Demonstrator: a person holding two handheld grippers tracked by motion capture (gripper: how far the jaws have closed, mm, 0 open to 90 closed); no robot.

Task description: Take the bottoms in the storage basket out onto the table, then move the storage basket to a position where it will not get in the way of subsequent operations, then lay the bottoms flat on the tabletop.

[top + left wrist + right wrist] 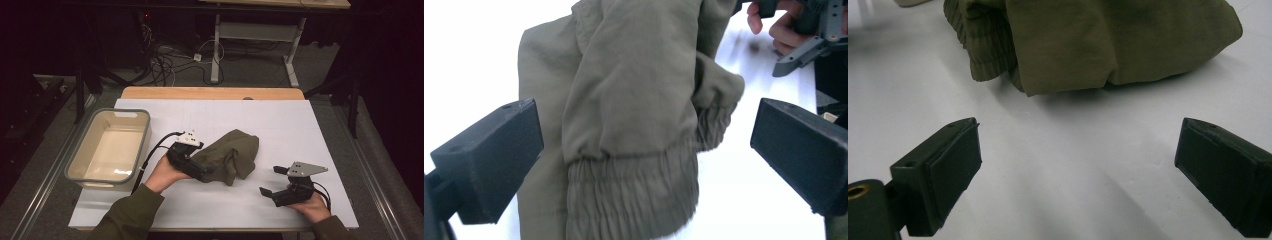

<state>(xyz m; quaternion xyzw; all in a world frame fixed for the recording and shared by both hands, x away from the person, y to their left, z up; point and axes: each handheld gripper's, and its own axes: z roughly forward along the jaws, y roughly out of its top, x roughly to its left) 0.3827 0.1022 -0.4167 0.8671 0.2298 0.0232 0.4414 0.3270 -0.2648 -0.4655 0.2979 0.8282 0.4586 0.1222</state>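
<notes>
High view: a crumpled olive-green fabric garment with ribbed elastic cuffs (227,155) lies near the middle of the white table sheet (300,125), well clear of the pale plastic tub with a grey rim (135,115) that stands empty at the left. That layout suggests the garment is meant to be gathered or folded and possibly moved to the tub, though this is a judgement only. The left gripper (200,172) is pushed up against the garment's near-left edge, placed there, it appears, to take hold of the cuff end. In the left gripper view its jaws stand spread wide, one on either side of the ribbed cuff (634,195); the cloth lies between them, but neither pad is pressed into it, so nothing is gripped. The right gripper (270,181) rests low at the near right of the sheet, apart from the garment and pointing toward it. In the right gripper view its jaws are likewise spread wide over bare sheet, touching nothing, with the garment's edge (1098,45) a short way ahead.
</notes>
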